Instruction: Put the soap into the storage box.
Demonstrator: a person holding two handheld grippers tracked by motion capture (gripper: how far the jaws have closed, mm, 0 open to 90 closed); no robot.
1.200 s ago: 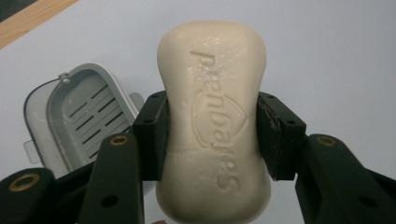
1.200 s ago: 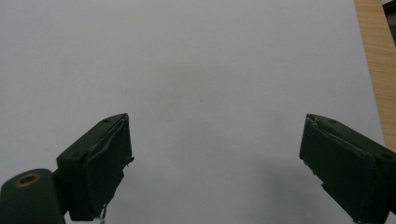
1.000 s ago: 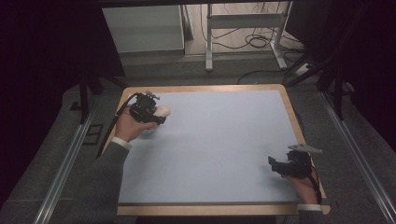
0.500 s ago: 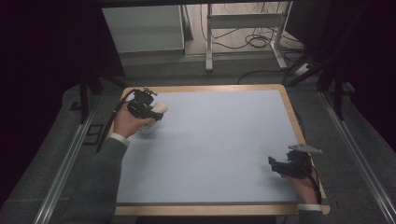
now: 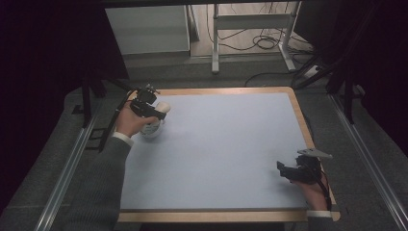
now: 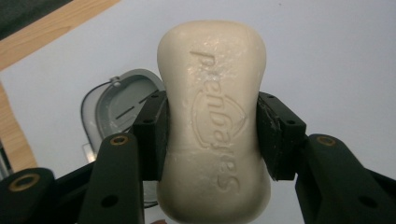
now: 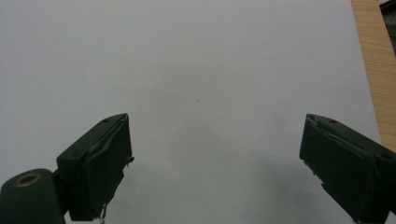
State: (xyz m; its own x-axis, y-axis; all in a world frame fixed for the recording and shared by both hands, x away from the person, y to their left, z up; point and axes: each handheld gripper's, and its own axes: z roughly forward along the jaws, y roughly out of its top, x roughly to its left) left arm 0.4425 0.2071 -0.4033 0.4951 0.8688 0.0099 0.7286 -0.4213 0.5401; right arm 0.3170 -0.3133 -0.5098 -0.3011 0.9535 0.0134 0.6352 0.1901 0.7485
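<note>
Left tool (image 6: 211, 135) pinching soap bar (image 6: 214, 116) – lifted, pickup done. Soap dish (image 6: 119, 105) just below-left, empty; placing still left. Right tool (image 7: 215, 163) spread, idle on worktop (image 5: 226, 144).

The table (image 5: 216, 154) lies bare and open between my hands; the one obstacle is the soap dish (image 6: 116, 100) near its far left corner, just under my left gripper (image 5: 156, 110).

Soap bar (image 6: 212, 116) between left tool's (image 6: 210, 135) jaws — above soap dish (image 6: 112, 107), table's (image 5: 231, 91) far-left corner
</note>
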